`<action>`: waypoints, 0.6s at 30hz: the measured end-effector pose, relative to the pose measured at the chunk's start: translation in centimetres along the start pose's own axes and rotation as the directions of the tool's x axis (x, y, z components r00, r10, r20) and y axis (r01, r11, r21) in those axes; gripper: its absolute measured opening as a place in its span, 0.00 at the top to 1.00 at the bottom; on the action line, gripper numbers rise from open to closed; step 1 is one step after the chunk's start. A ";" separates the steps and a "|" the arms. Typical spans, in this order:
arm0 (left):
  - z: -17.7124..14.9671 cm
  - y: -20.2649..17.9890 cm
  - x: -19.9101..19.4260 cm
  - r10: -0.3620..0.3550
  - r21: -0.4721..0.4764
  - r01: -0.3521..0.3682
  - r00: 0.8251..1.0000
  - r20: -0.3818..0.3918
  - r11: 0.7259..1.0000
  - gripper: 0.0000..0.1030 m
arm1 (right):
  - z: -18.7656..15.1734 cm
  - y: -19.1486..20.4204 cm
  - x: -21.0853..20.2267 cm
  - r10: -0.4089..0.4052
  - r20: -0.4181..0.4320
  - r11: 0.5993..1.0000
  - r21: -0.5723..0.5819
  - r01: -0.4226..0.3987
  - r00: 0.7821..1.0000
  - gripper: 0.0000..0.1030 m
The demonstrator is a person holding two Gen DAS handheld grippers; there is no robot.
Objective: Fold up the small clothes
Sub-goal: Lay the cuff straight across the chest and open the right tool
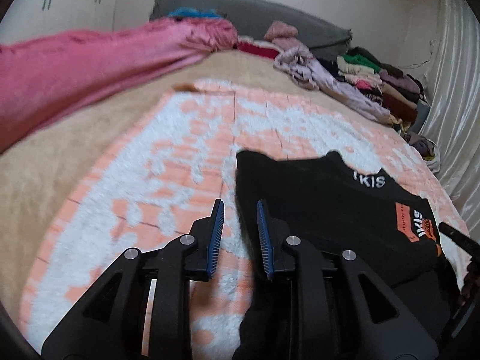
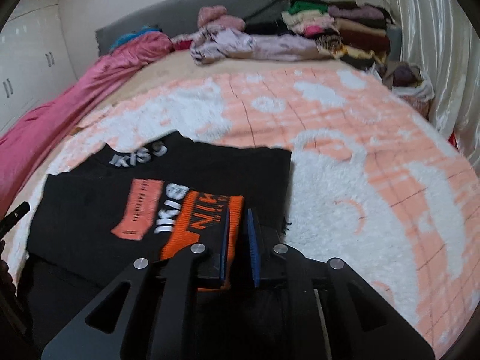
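On the peach-and-white blanket (image 2: 345,138) lies the folded black shirt (image 2: 90,219). Left gripper (image 1: 240,207) at its left edge, right gripper (image 2: 238,214) over its orange print; both slightly parted, gripping nothing.

The bed (image 2: 192,69) carries a peach-and-white blanket (image 2: 345,156) under the black shirt (image 2: 90,210).

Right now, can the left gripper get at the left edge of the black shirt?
Probably yes. The left gripper sits right at the near left edge of the black shirt, with only bare blanket alongside and nothing lying over that edge.
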State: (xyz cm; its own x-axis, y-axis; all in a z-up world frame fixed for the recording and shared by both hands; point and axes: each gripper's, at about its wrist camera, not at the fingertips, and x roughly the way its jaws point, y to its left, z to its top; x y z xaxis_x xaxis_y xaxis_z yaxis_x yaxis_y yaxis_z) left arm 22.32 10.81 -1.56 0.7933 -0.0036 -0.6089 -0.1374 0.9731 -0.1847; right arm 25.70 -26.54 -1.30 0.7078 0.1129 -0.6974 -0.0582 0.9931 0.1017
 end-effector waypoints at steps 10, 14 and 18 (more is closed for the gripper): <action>-0.9 -4.6 -3.3 -0.071 0.145 0.061 0.995 0.067 0.988 0.85 | -0.7 5.2 -2.0 0.134 -0.012 0.982 -0.134 -0.135 0.991 0.80; -2.0 -7.0 -2.8 -0.108 0.223 0.102 0.994 0.018 0.969 0.82 | -1.3 7.2 -1.6 0.152 -0.042 0.972 -0.175 -0.157 0.987 0.80; -3.3 -8.1 -0.9 -0.097 0.272 0.111 0.993 -0.066 0.956 0.72 | -1.8 8.5 -1.1 0.147 -0.066 0.966 -0.207 -0.157 0.987 0.78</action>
State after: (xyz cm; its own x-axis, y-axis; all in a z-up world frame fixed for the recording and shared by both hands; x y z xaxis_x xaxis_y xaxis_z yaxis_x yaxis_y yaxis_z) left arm 20.77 2.15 -2.10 0.7619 -0.1130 -0.6378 0.1186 0.9924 -0.0341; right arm 23.11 -18.19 -0.94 0.6435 0.2591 -0.7203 -0.3136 0.9476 0.0607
